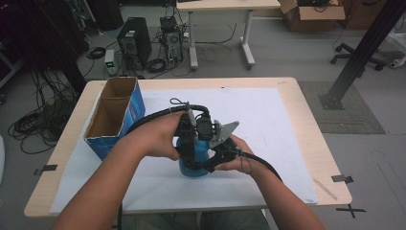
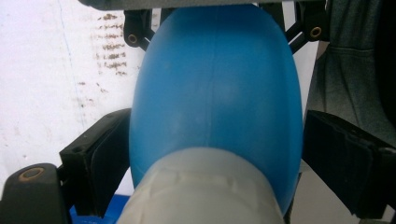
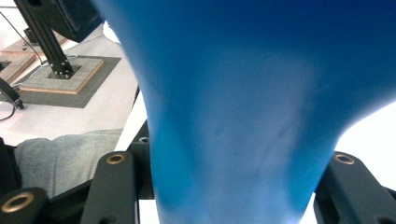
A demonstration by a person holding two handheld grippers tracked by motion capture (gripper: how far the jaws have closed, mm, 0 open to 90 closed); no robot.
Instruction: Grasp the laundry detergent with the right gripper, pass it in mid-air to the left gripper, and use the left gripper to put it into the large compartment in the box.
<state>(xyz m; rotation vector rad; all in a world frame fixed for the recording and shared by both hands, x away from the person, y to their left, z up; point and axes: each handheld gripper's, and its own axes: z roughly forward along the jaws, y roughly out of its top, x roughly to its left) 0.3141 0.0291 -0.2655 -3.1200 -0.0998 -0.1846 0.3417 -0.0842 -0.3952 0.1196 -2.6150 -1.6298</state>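
Blue bottle near cardboard box: right gripper pinches it steady; left gripper jaws straddle it, contact unclear.

Open blue cardboard box, two compartments, stands on white sheet left of the grippers. Beyond the table: computer tower, cables, second desk, brown carton.
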